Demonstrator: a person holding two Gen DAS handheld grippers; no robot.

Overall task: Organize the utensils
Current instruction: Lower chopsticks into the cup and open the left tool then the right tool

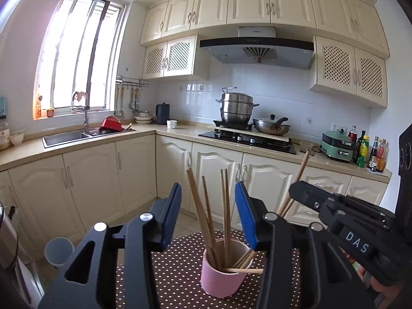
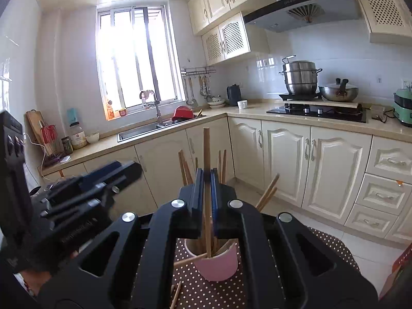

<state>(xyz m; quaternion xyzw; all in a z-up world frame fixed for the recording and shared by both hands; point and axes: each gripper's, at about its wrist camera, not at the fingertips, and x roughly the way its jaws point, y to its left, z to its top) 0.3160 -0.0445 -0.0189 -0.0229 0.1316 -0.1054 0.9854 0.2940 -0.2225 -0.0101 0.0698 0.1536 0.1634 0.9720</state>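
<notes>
A pink cup point(image 1: 221, 275) stands on the brown polka-dot tablecloth point(image 1: 177, 278) and holds several wooden chopsticks point(image 1: 206, 213). My left gripper point(image 1: 208, 216) is open, its blue pads on either side of the chopsticks above the cup. My right gripper point(image 2: 206, 198) is shut on one wooden chopstick point(image 2: 206, 152), held upright with its lower end inside the pink cup point(image 2: 219, 262). The right gripper also shows in the left wrist view point(image 1: 303, 195) at the right. Loose chopsticks point(image 2: 176, 293) lie on the cloth near the cup.
A grey-white cup point(image 1: 58, 252) sits low at the left. Cream base cabinets point(image 1: 144, 175) stand behind the table, with a sink point(image 1: 64, 136), stove point(image 1: 247, 139) with pots, and bottles point(image 1: 370, 152) on the counter.
</notes>
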